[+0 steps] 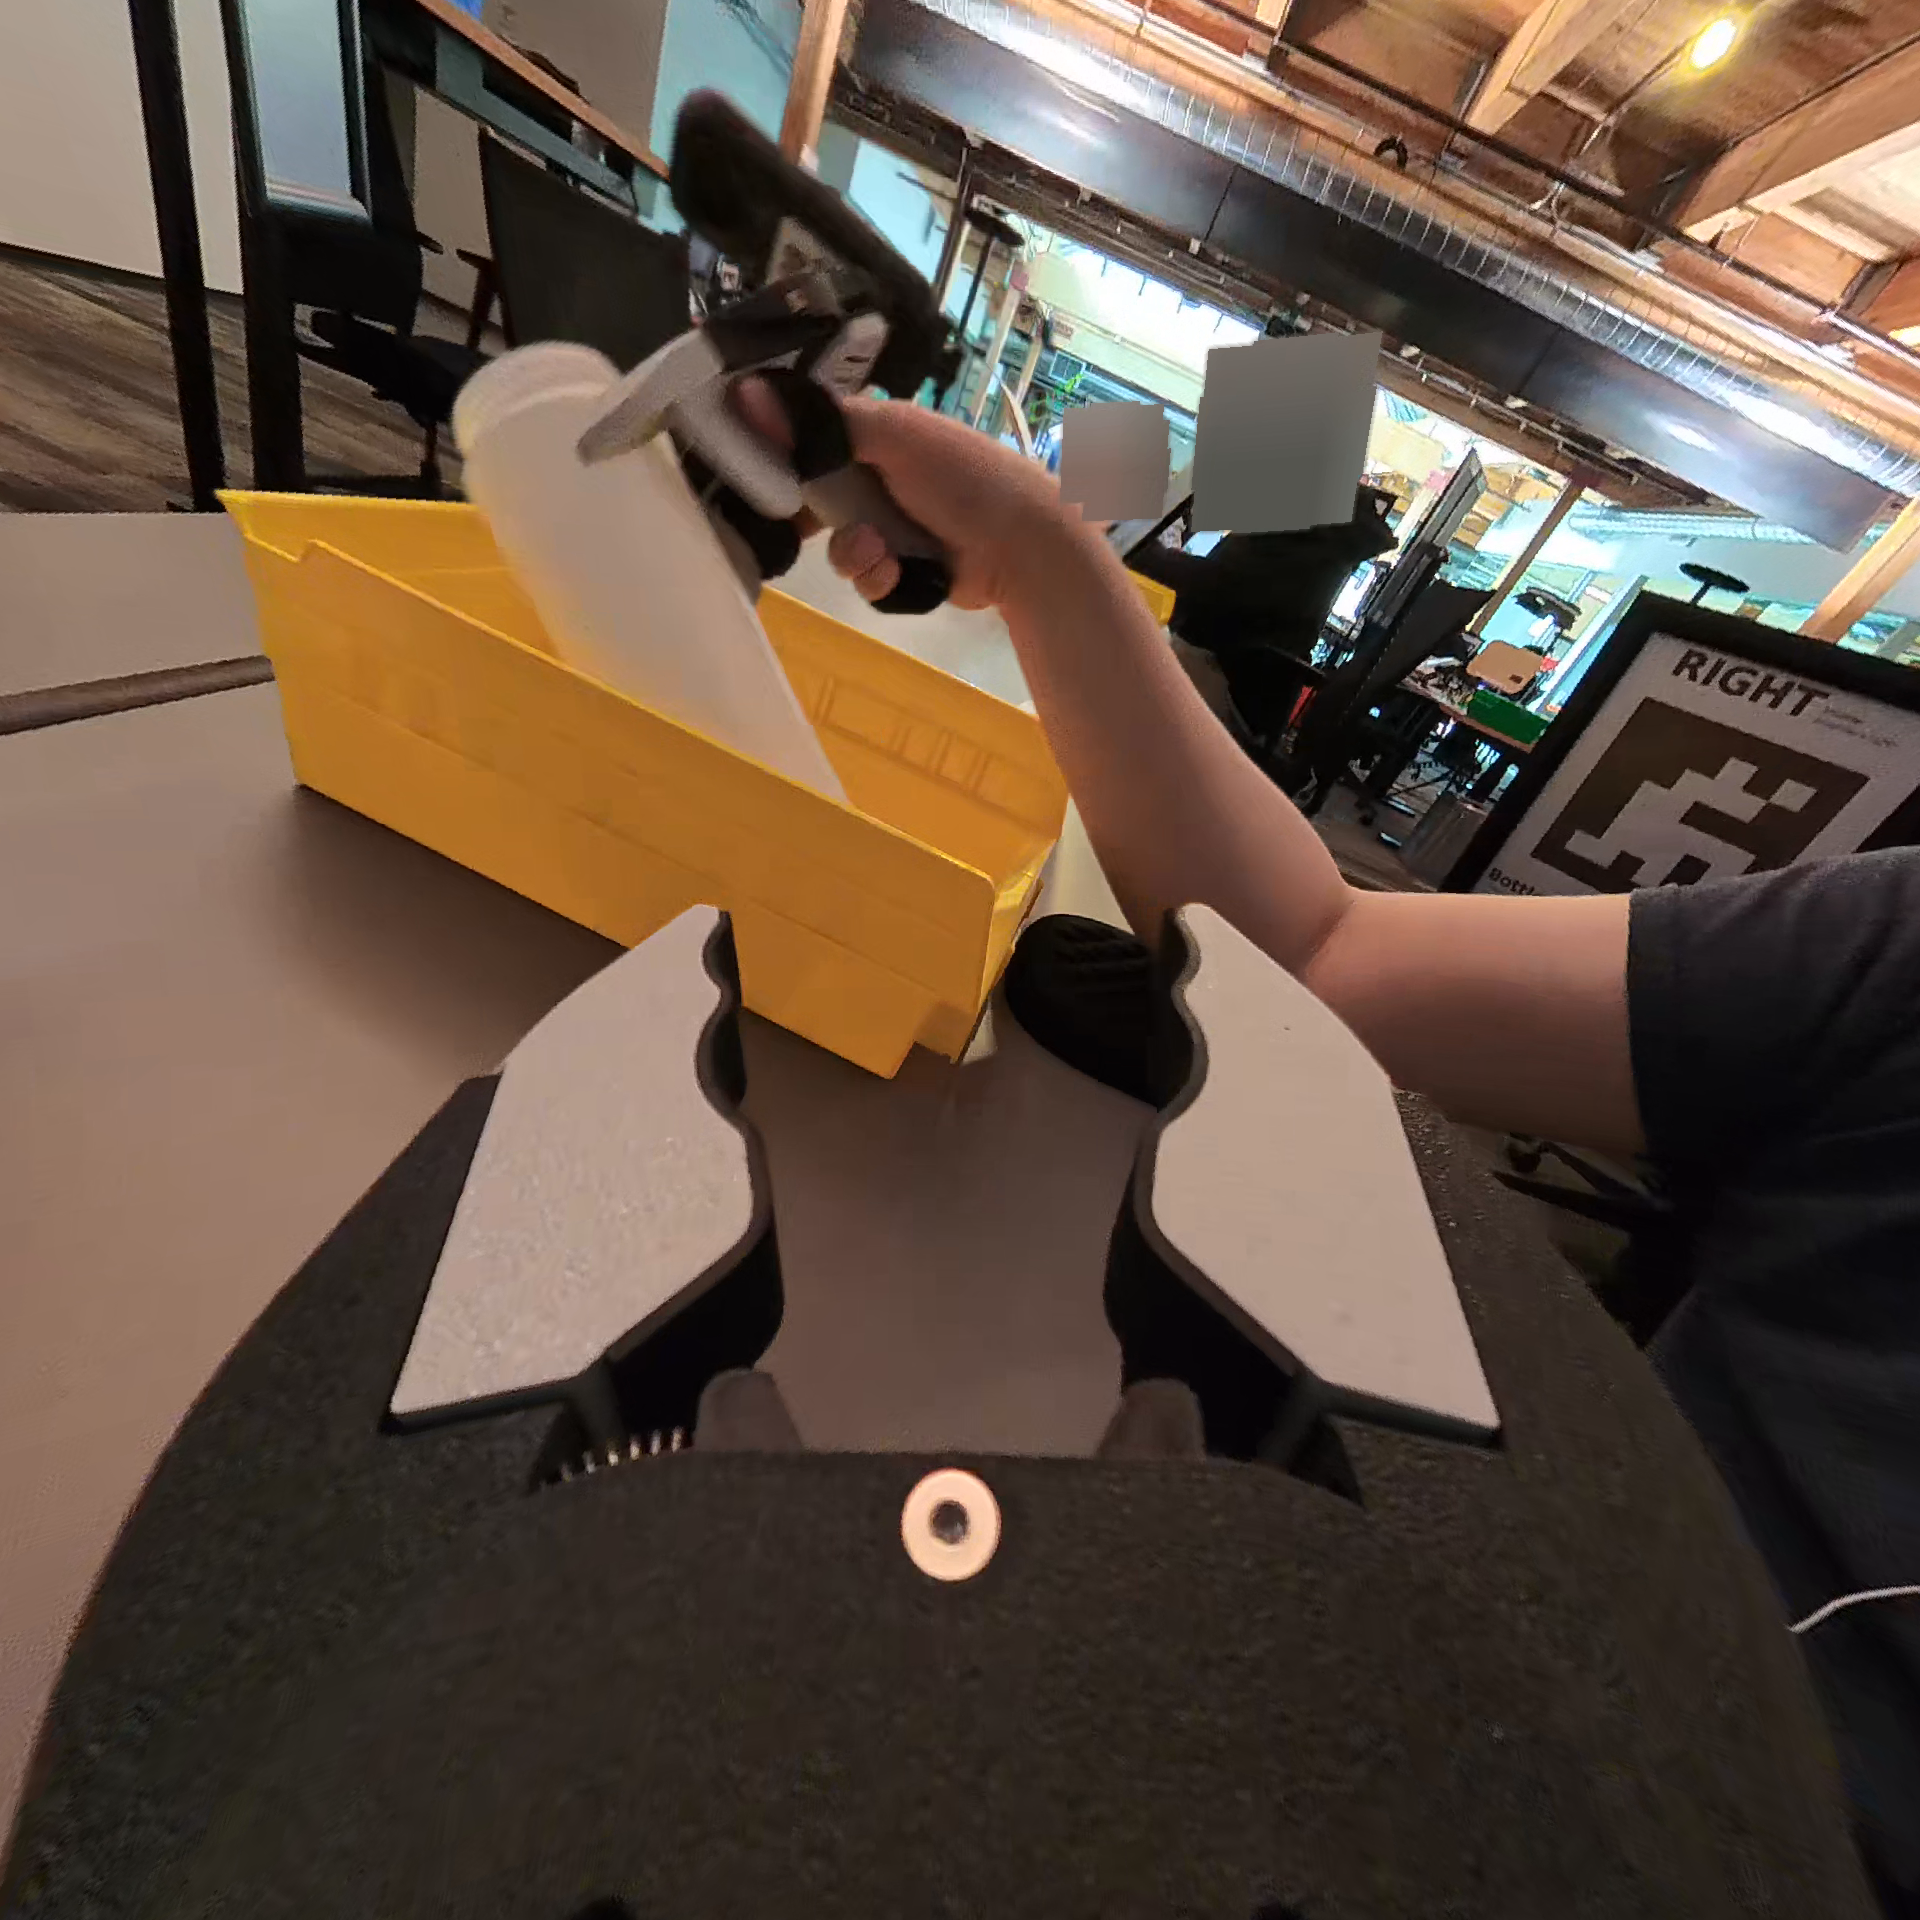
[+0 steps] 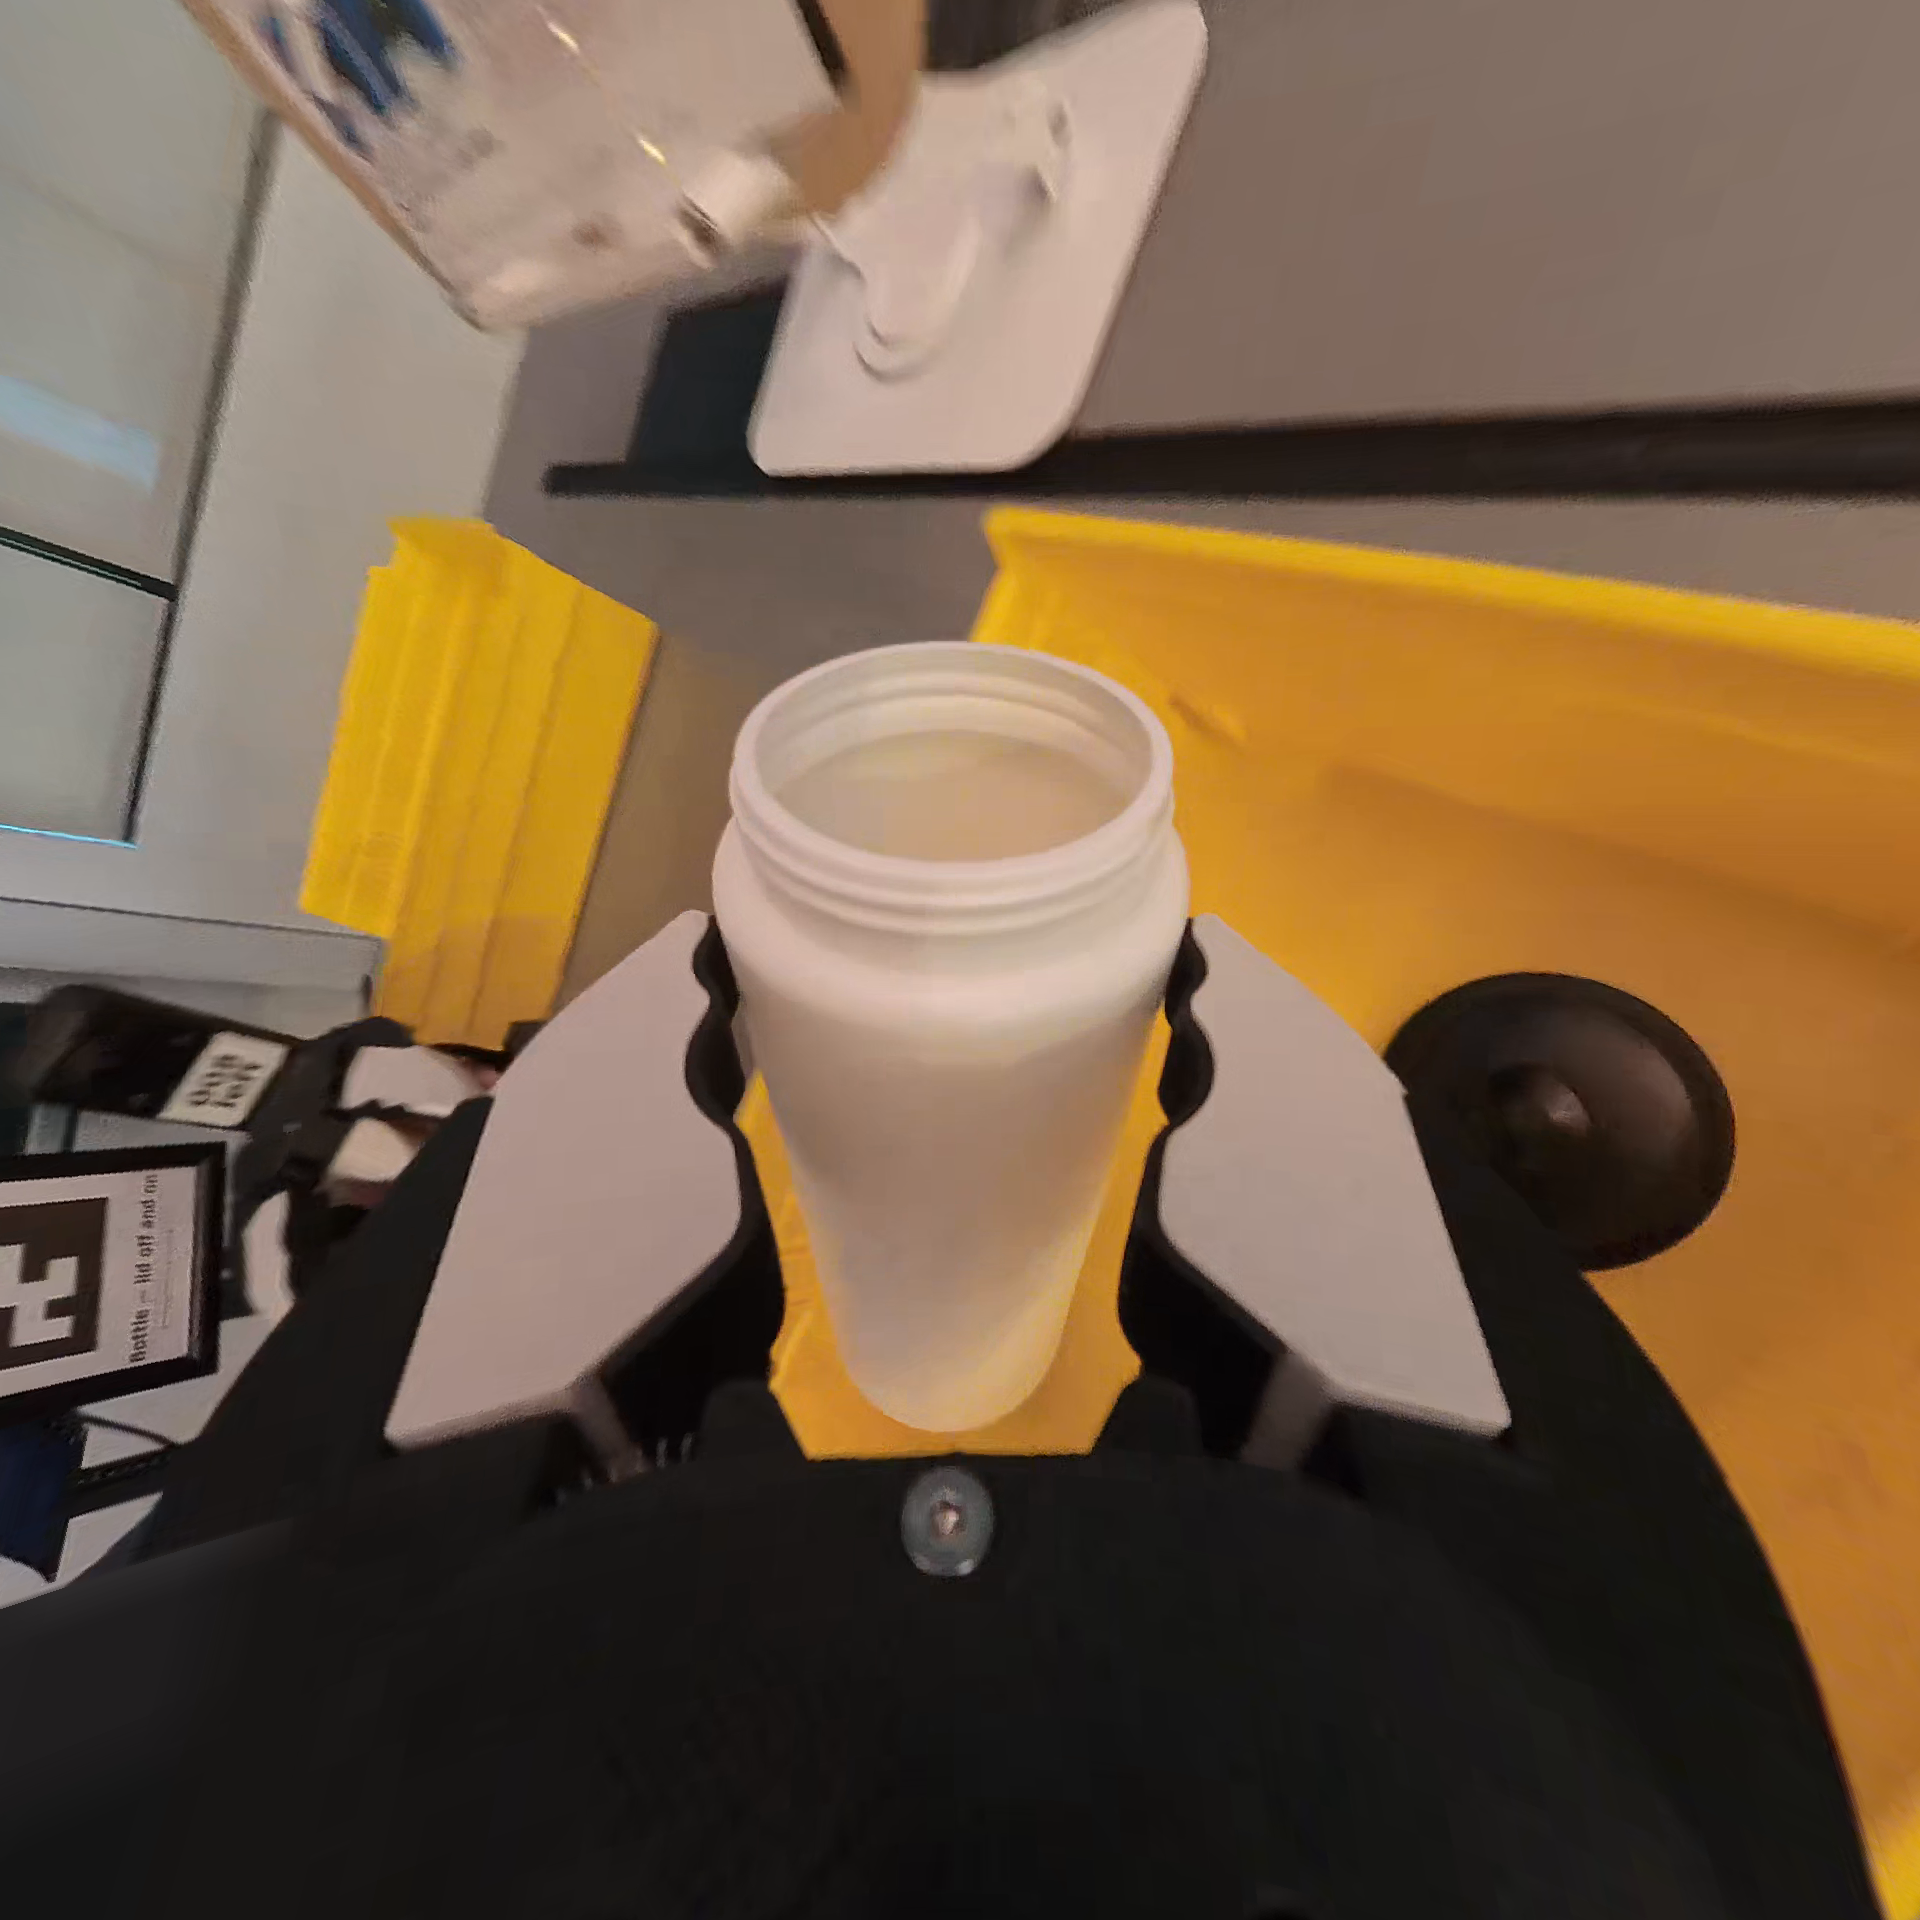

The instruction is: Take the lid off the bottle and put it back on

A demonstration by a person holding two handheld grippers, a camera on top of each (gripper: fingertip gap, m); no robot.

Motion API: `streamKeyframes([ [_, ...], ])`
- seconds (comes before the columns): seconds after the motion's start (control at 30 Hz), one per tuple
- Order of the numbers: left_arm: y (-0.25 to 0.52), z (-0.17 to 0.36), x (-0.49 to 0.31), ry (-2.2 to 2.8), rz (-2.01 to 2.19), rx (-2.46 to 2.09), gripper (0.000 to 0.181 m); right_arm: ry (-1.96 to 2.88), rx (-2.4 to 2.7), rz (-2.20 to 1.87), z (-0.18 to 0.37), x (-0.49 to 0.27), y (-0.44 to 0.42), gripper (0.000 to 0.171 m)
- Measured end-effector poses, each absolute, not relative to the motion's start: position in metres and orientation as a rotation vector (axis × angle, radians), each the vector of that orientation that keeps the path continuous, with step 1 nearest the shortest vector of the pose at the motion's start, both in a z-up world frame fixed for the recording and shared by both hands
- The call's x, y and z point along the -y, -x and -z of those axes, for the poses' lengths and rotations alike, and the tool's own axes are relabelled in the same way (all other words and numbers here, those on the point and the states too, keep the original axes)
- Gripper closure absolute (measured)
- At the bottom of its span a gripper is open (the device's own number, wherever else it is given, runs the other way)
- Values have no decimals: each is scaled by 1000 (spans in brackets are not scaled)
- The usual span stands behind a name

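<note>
The right hand-held gripper (image 2: pixel 951 1039) is closed on the white bottle (image 2: pixel 951 1039), its two fingers pressed against the bottle's shoulder on either side, just below the threaded neck. The bottle has no lid on it; its wide mouth is open and faces away from the camera, and the inside looks pale and bare. In the left wrist view the same hand-held gripper (image 1: pixel 623 416) shows farther off, held in a person's hand (image 1: pixel 914 499), with the bottle (image 1: pixel 623 582) tilted and lifted above the yellow bin (image 1: pixel 644 790), its base low over the bin's inside. The left hand-held gripper (image 1: pixel 951 997) is wide open and grips nothing, hovering low over the grey tabletop (image 1: pixel 156 935) just before the bin's near corner. The black lid (image 1: pixel 1081 987) lies past its fingertips, beside the bin; whether it rests on the tabletop or on something else cannot be told. In the right wrist view the lid (image 2: pixel 1558 1122) appears as a dark round disc against the bin's (image 2: pixel 1455 727) yellow. A framed marker card (image 1: pixel 1704 769) stands at the right of the tabletop.
</note>
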State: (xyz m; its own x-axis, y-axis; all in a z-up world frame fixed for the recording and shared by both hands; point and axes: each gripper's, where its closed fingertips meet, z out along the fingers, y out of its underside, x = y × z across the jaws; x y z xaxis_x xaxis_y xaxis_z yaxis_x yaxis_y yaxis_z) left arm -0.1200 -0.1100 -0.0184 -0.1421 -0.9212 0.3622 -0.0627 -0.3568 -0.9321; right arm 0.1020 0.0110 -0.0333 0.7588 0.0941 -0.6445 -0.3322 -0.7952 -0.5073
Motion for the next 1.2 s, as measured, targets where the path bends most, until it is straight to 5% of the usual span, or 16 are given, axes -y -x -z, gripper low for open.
streamKeyframes([
  [0.43,114,31,119,1467,1580,-1231,104,2663,-338,-769,130,-16,-103,90],
  [0.67,114,31,119,1467,1561,-1247,104,2525,-83,-685,61,-7,-104,91],
  [0.87,120,24,107,1451,1455,-1217,108,2385,-139,-141,9,33,-202,92],
  [1.07,216,-70,26,1405,927,-846,126,2699,-337,-313,68,82,-227,109],
  [1.2,311,-72,-27,1748,651,-688,117,2845,-402,-395,91,100,-224,132],
])
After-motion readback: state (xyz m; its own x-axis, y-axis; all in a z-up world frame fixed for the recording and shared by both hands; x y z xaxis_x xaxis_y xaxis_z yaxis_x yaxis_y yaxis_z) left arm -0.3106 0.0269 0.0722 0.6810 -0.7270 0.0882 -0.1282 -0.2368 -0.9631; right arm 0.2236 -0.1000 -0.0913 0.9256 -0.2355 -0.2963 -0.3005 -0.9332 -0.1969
